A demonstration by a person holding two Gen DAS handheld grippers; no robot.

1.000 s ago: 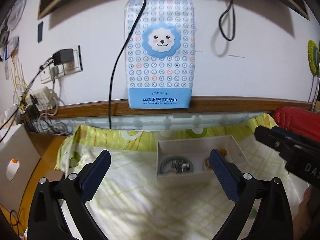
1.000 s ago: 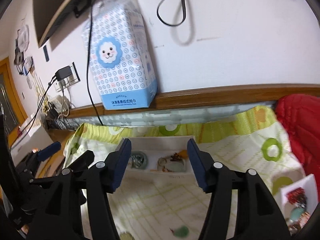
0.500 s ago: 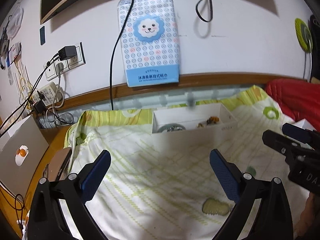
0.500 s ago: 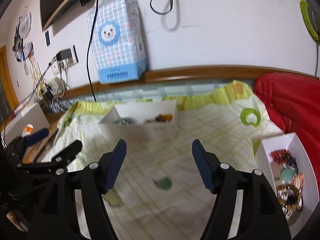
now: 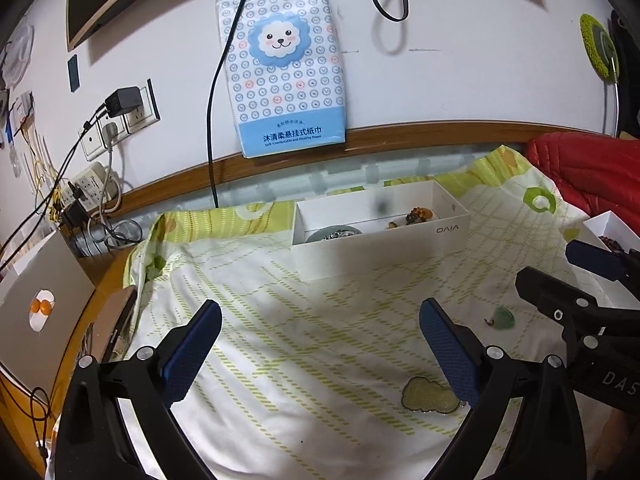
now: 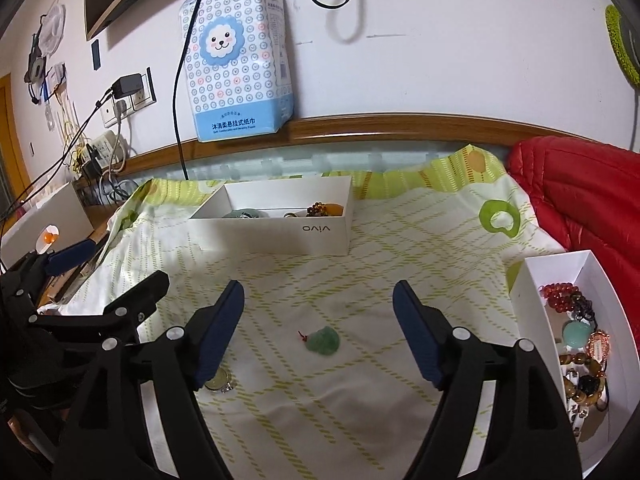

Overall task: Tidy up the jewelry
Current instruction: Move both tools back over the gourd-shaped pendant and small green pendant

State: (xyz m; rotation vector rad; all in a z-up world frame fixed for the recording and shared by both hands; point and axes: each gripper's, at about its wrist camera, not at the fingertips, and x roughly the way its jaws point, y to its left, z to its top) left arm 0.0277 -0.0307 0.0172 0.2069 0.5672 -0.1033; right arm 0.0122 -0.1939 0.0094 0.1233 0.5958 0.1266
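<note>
Two grippers sit low in my frames, both spread wide with nothing between the pads. My left gripper (image 5: pixel 320 344) fills the bottom of the left wrist view; my right gripper (image 6: pixel 318 328) does the same in the right wrist view. Each shows in the other's camera too: the right one at the right edge of the left view, the left one at the lower left of the right view.

Loose jewelry lies on the green-checked sheet (image 6: pixel 400 248). A green pendant (image 6: pixel 323 341) with a red cord rests near the centre of the right view, between my right gripper's pads but lower than them on the sheet, untouched. In the left view it lies at mid right (image 5: pixel 503 317). A pale cloud-shaped charm (image 5: pixel 430 395) sits at the lower right of the left view, just beside the right pad of my left gripper; in the right view only a sliver of it (image 6: pixel 219 384) peeks from behind the left pad.

One white box (image 6: pixel 320 236) stands at upper centre of both views, holding a few pieces, including a grey-green bangle and amber beads. A second white box (image 6: pixel 532 300) runs along the right edge of the right view, packed with red beads, a teal stone and brown bracelets.

Behind, a tissue pack (image 5: pixel 284 60) hangs on the wall.
</note>
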